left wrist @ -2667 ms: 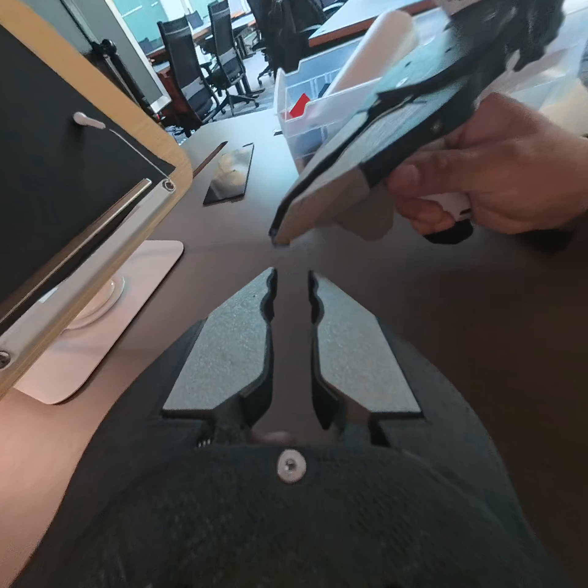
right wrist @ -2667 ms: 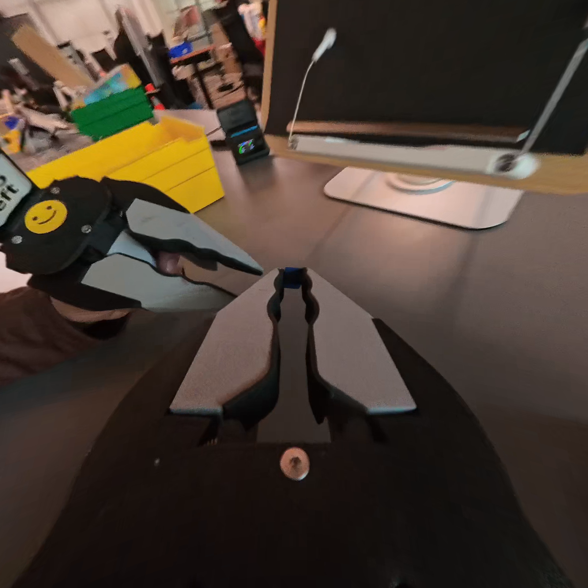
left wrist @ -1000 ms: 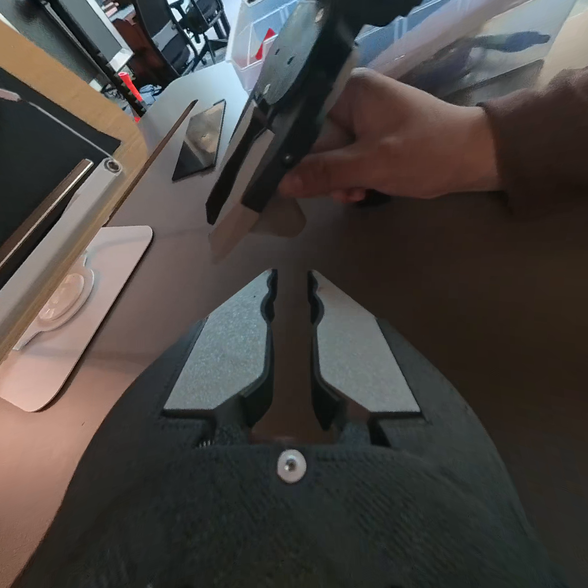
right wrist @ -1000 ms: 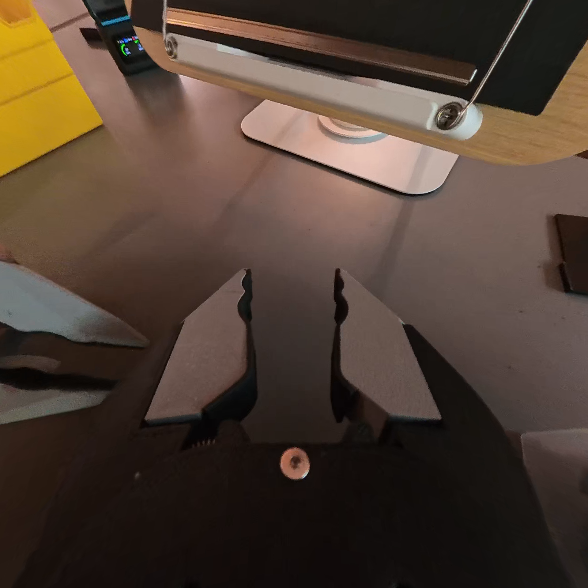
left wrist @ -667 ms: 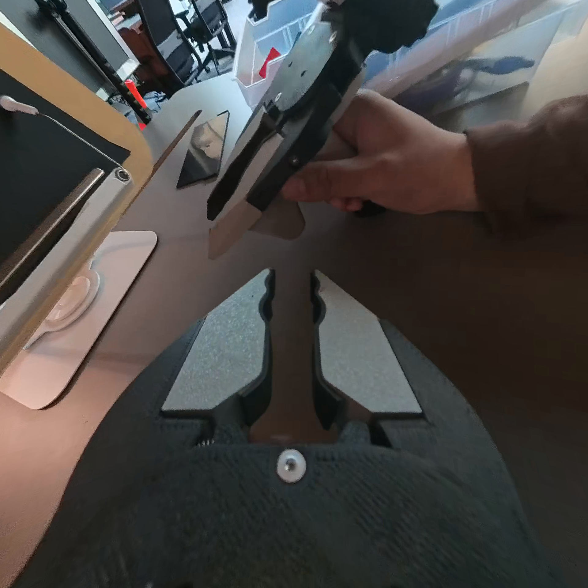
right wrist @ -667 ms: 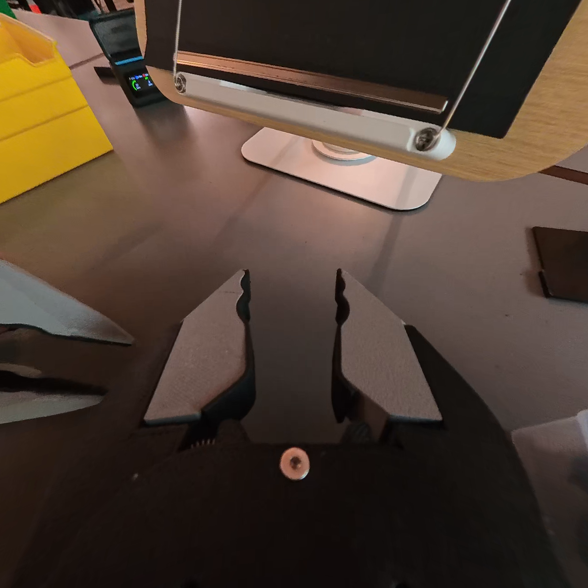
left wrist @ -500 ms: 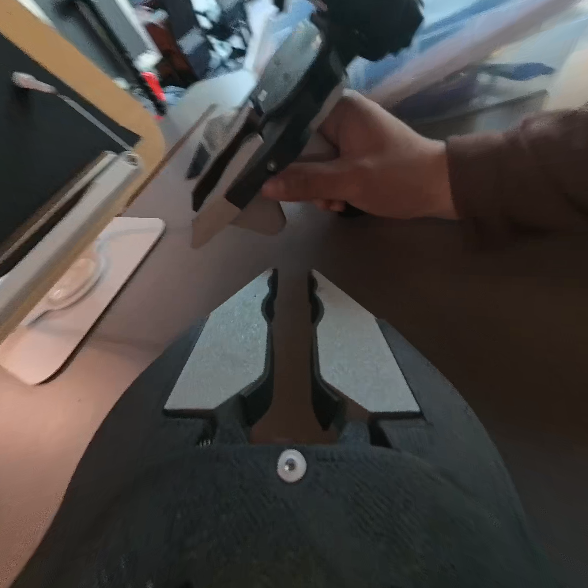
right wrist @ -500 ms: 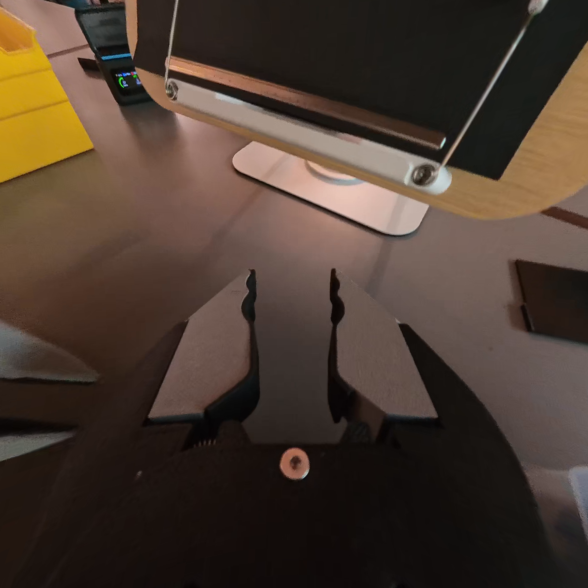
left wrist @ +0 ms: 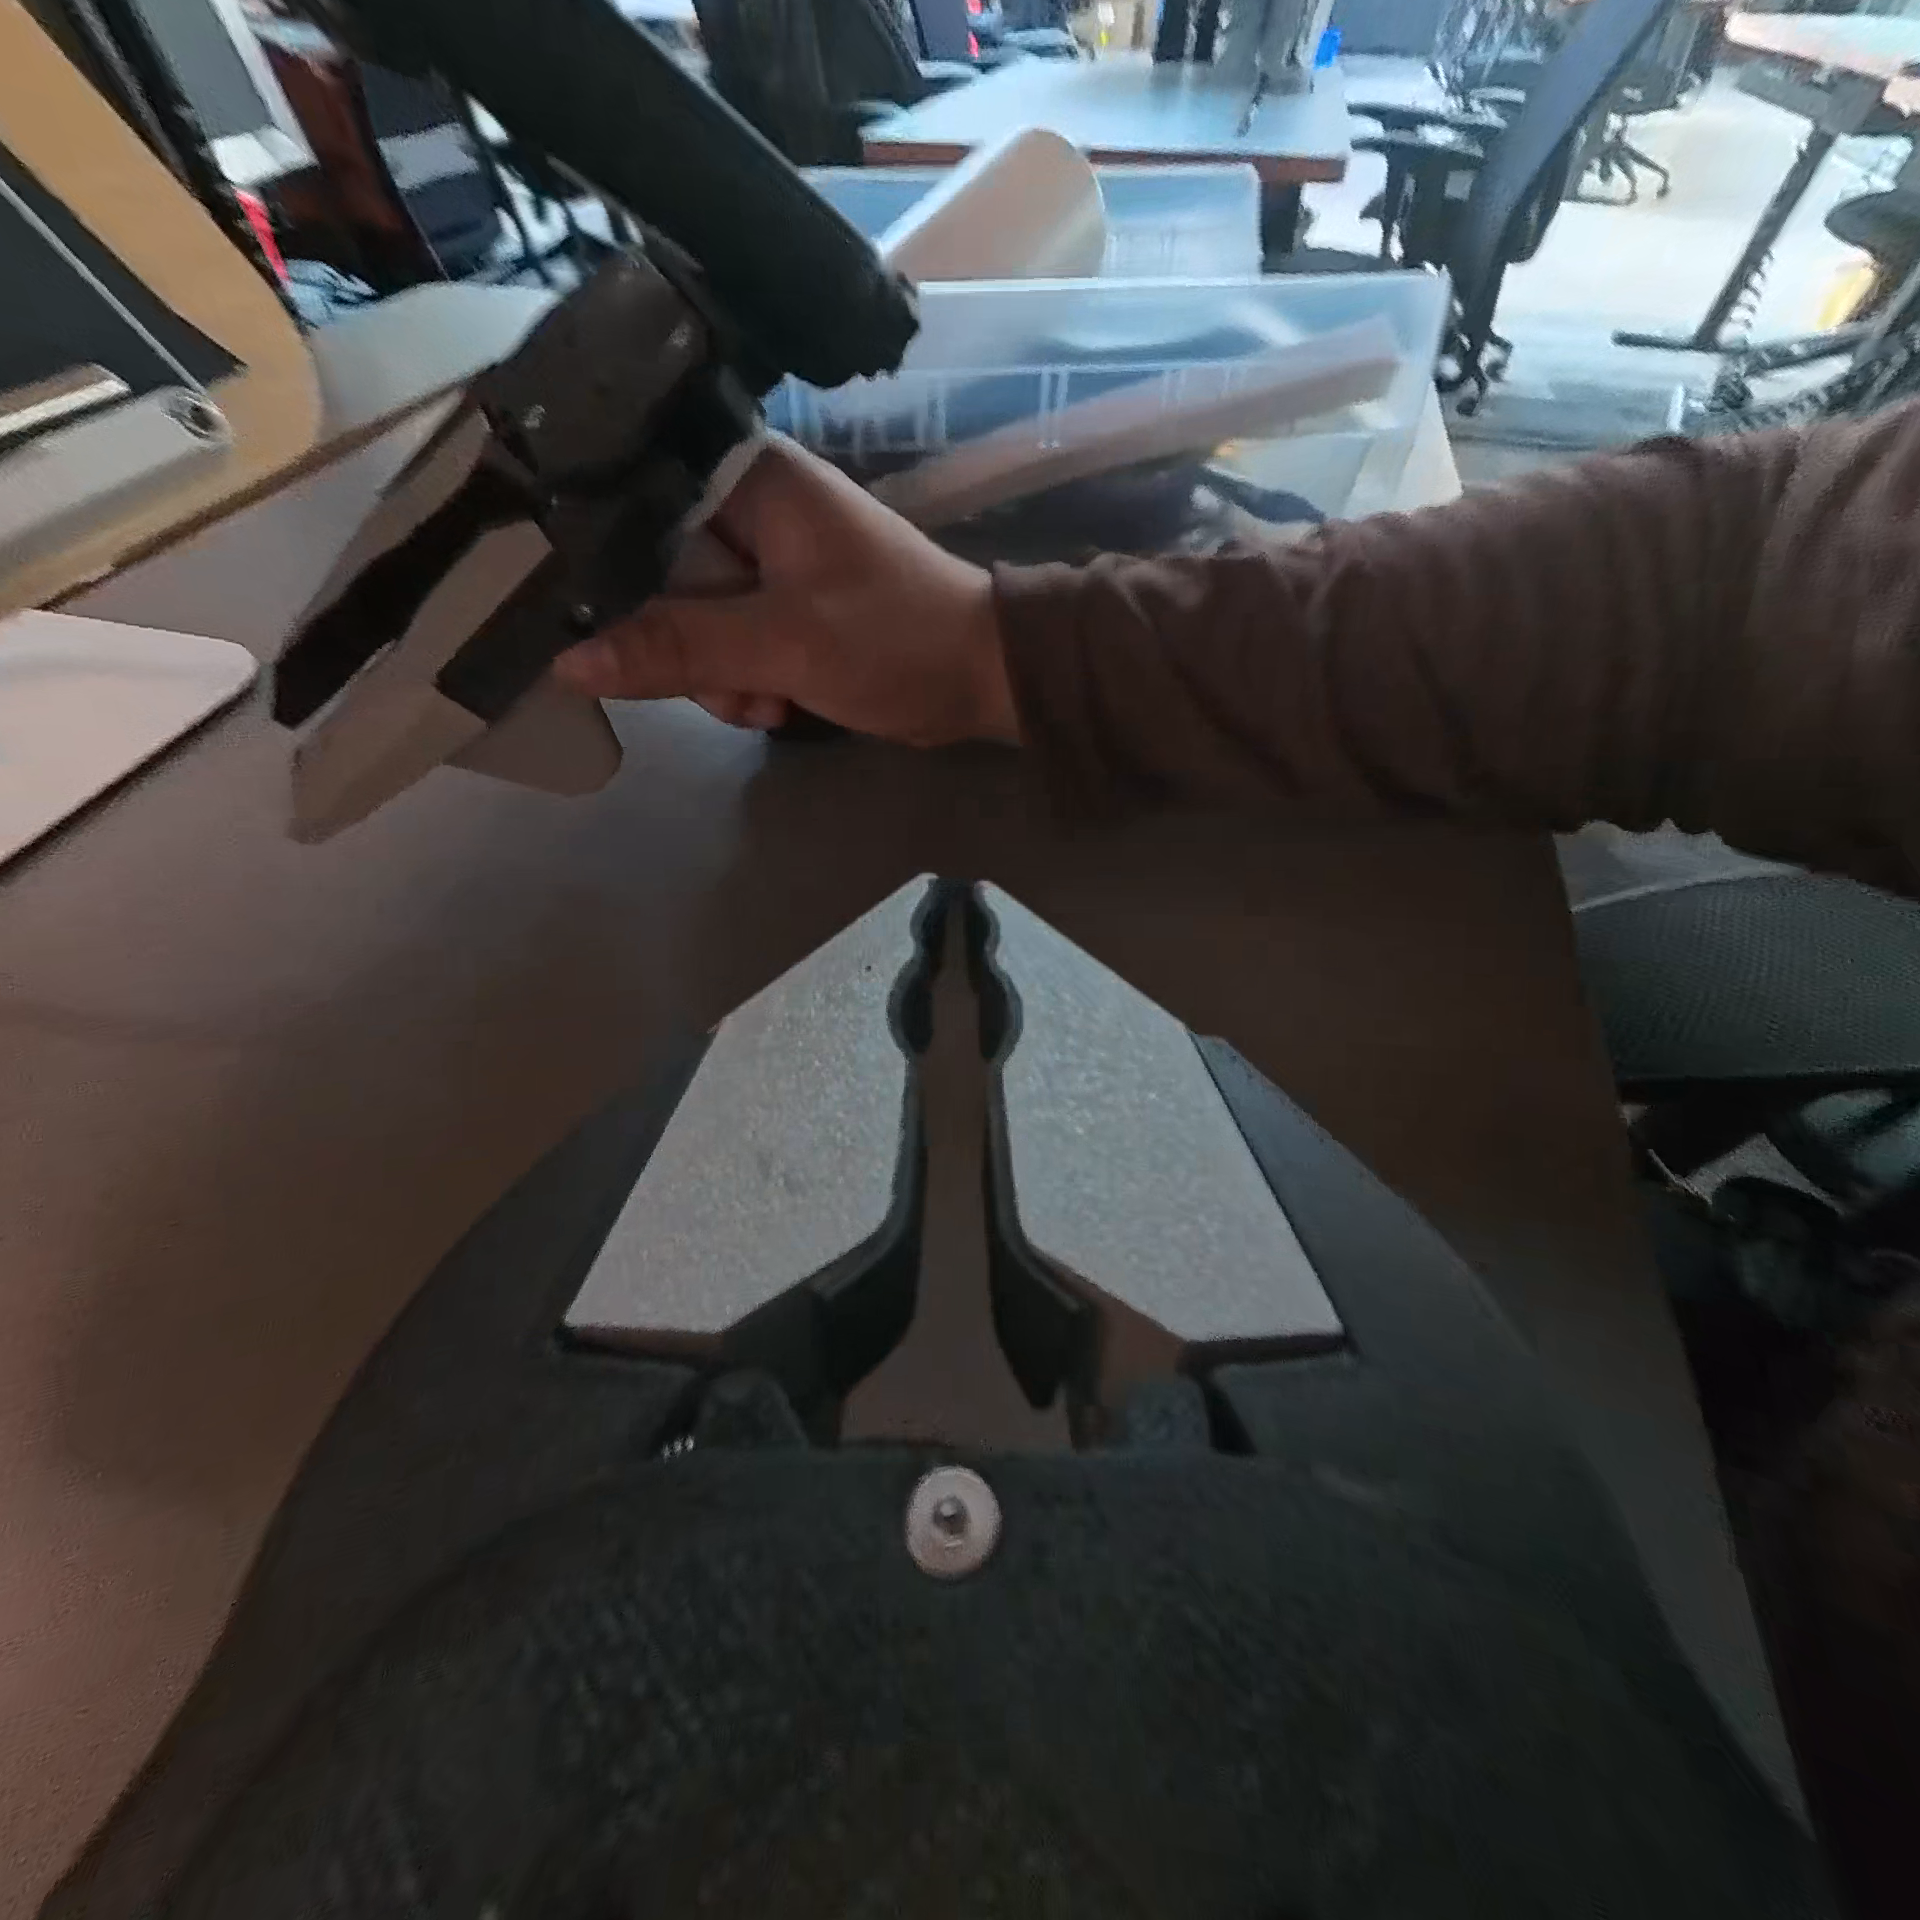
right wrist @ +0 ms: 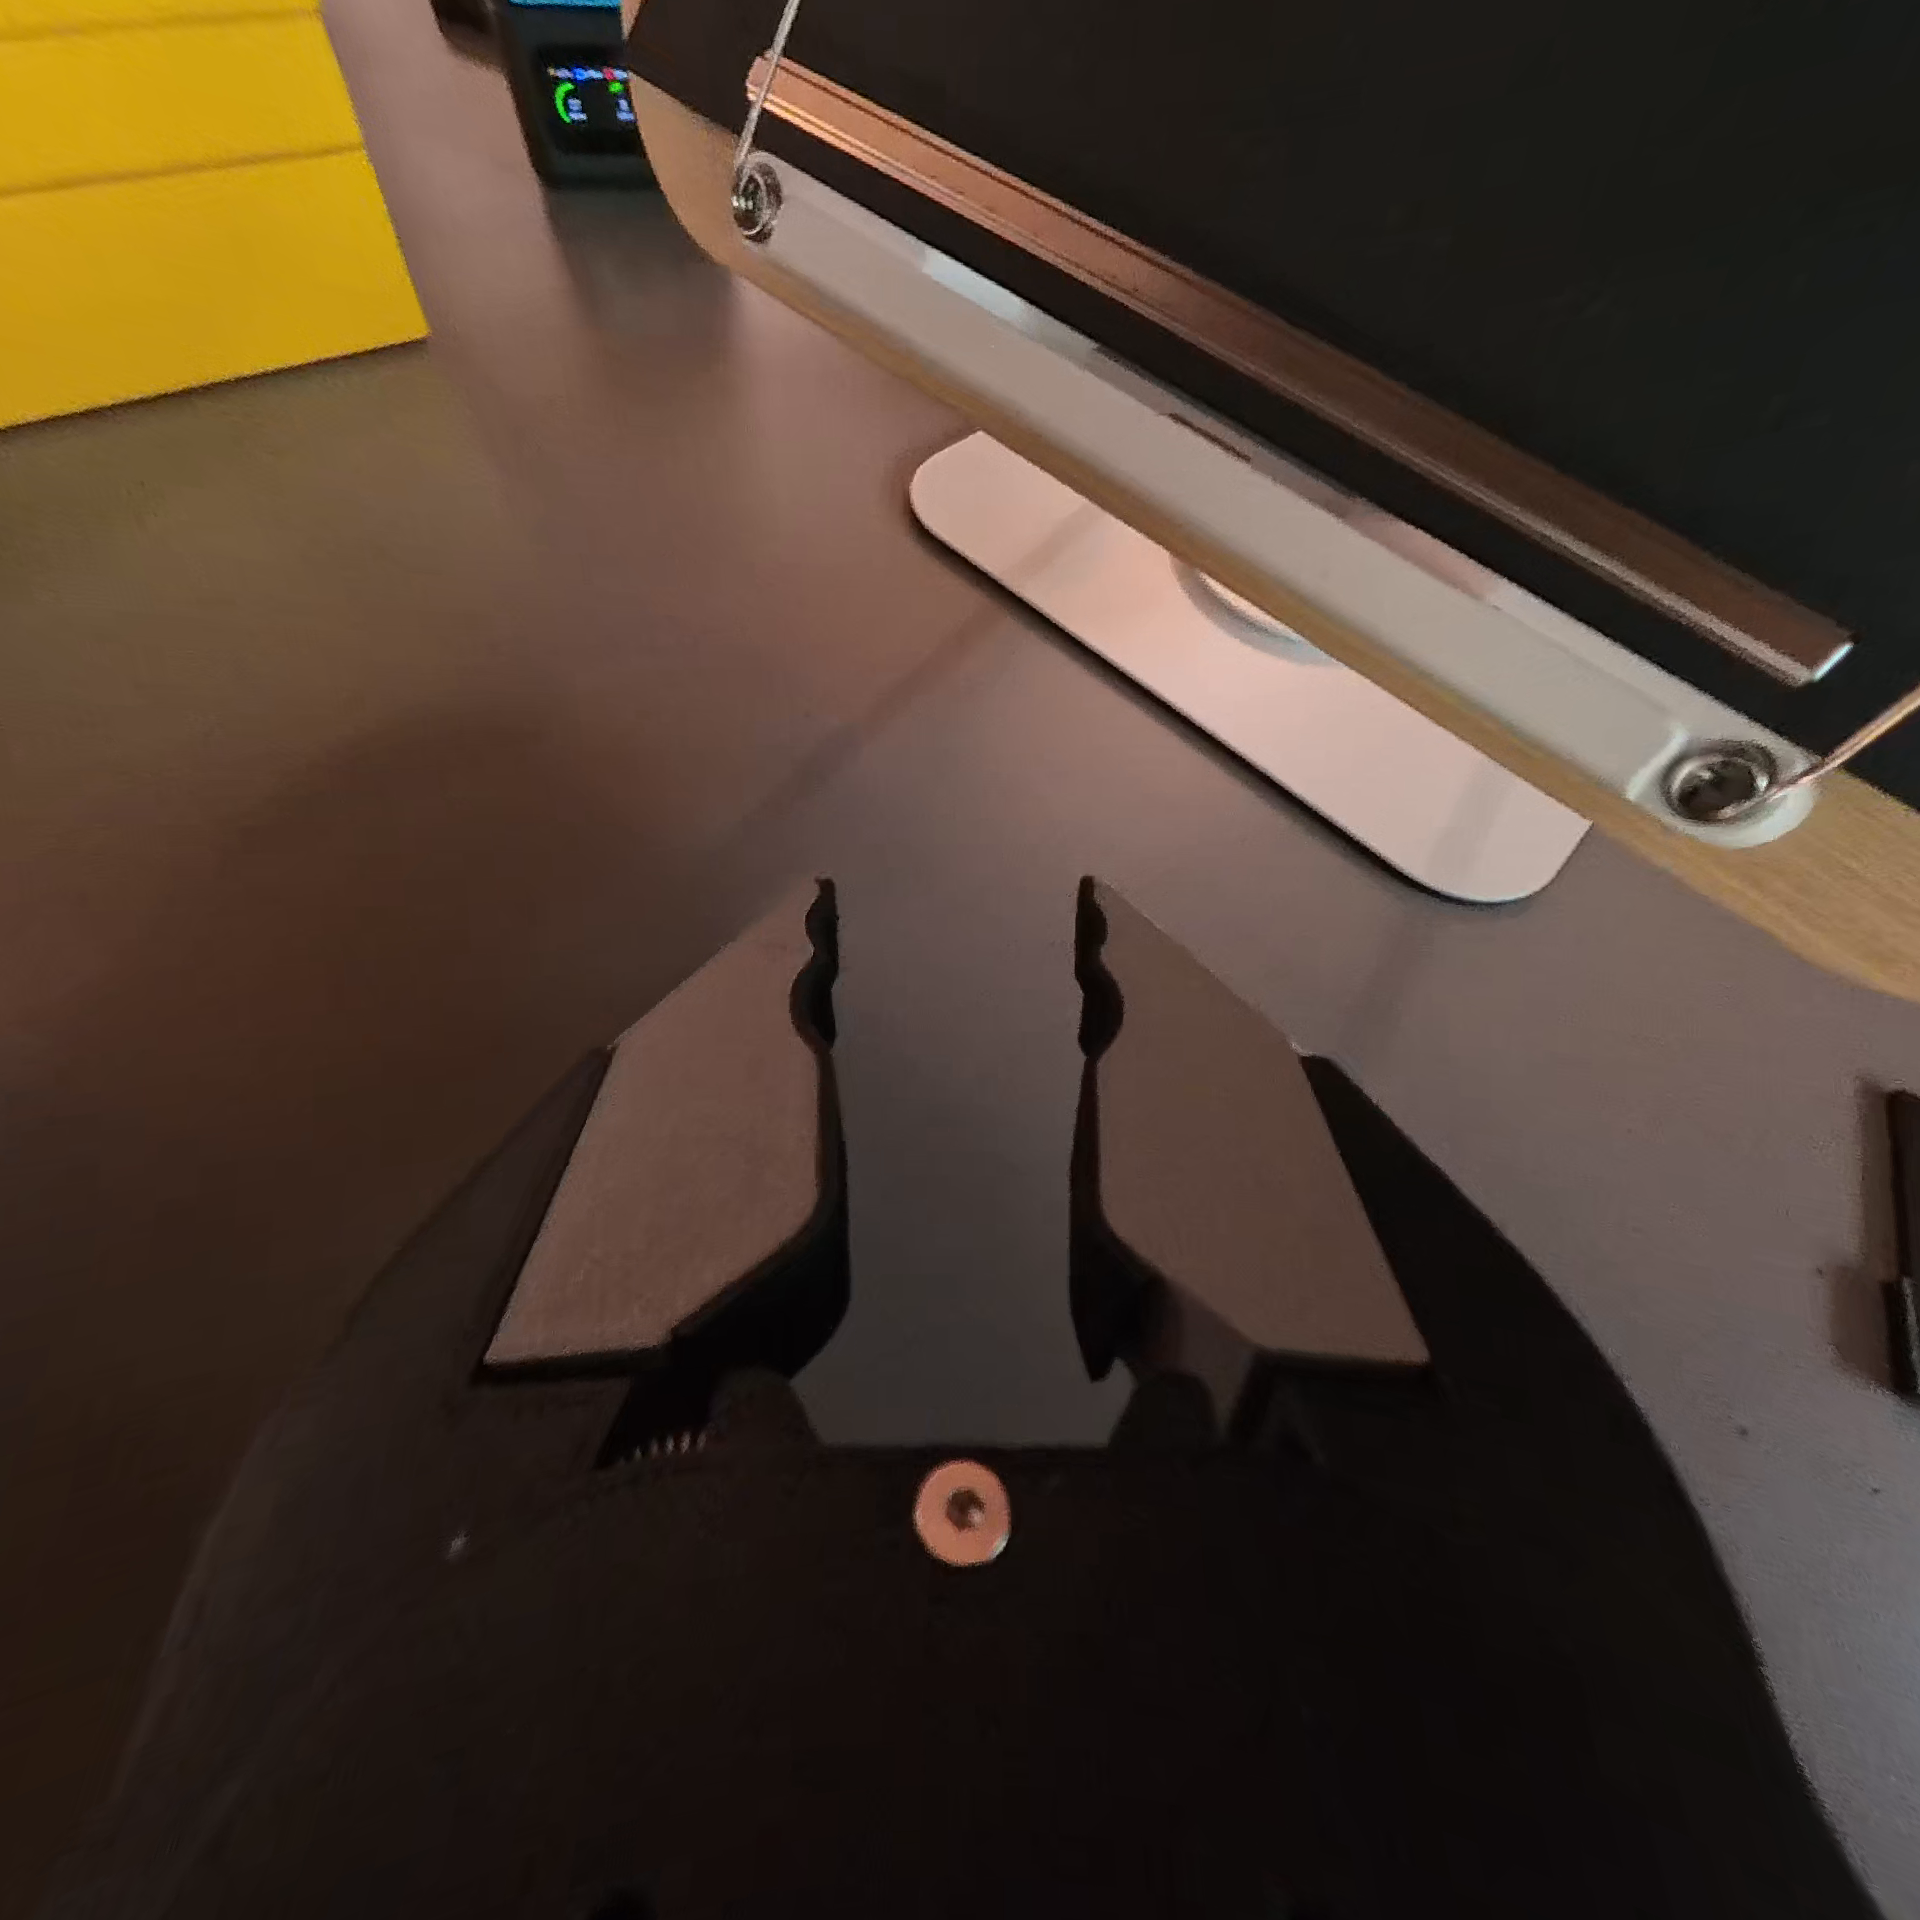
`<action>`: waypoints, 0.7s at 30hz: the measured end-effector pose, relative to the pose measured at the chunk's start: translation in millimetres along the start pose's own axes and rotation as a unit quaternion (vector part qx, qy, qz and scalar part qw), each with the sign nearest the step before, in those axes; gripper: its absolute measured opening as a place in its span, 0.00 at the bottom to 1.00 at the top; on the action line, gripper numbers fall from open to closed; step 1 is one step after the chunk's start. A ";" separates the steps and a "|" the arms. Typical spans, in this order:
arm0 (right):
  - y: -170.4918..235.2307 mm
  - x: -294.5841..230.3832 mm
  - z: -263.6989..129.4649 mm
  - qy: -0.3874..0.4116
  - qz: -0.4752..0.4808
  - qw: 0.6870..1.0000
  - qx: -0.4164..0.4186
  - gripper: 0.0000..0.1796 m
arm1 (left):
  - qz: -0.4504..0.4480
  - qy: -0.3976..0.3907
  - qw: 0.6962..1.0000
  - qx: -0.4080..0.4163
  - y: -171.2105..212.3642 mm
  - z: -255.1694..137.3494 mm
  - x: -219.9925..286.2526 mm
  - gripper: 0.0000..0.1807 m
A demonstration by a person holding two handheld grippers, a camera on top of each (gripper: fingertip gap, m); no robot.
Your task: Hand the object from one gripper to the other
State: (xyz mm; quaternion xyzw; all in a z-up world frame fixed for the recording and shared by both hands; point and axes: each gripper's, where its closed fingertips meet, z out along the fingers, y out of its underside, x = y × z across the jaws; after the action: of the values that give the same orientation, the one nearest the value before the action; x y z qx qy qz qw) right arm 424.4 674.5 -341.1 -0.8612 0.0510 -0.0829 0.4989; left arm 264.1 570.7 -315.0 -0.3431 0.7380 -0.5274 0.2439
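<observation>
Compared with earlier, left gripper point(left wrist: 954, 896) jaws are now closing together, empty; right gripper point(right wrist: 954, 896) jaws are standing apart; no object is showing, so handling is unclear.

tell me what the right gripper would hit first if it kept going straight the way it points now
Probably the dark tabletop: the open, empty right gripper points forward and down at bare desk. Past that lies the pale flat base of the stand holding the wood-edged board, but depth is unclear.

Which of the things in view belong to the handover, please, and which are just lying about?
Job: left gripper, shut with nothing visible in it; right gripper, open and empty. No object to hand over shows.

Lying about: stand, yellow bin, clear bin, small display.
</observation>
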 end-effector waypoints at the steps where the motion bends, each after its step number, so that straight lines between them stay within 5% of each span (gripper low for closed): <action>1: 0.7 -2.4 -3.2 -0.008 0.009 1.000 0.003 0.24 | 0.004 0.011 1.000 -0.009 2.9 0.2 2.8 0.00; 13: -7.5 -13.4 -7.2 -0.020 0.017 0.999 0.029 0.26 | -0.023 0.011 0.999 -0.030 10.4 -1.0 -3.5 0.10; 21: -14.3 -7.6 -12.5 -0.032 0.065 0.996 0.057 0.29 | -0.122 -0.002 0.988 -0.094 25.4 -6.1 -19.7 0.39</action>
State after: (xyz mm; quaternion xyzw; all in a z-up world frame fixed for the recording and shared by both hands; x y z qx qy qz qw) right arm 414.6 672.2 -323.3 -0.8284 0.0861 -0.0260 0.5529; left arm 266.1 594.7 -337.1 -0.4534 0.7362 -0.4809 0.1457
